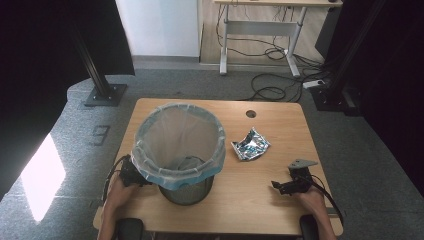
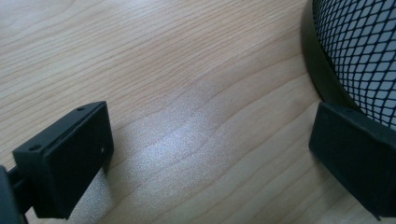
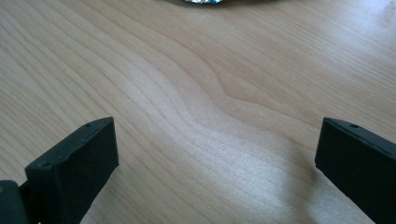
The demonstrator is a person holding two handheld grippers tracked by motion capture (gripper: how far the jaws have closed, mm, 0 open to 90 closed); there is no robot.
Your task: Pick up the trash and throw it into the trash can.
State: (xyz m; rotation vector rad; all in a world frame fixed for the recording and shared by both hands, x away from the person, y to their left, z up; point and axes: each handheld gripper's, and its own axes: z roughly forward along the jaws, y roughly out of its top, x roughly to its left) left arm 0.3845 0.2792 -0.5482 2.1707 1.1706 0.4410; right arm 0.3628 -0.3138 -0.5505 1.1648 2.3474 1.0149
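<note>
Reaching forward with the right gripper [image 1: 278, 187], jaws wide and empty, should centre them over the crumpled foil wrapper [image 1: 250, 144] just ahead; the left gripper [image 2: 205, 154], equally spread and empty, sits beside the bin [image 1: 179, 150].

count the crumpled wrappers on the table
1. The crumpled foil wrapper lies on the table right of the mesh bin; more could be hidden inside the bin liner.
</note>
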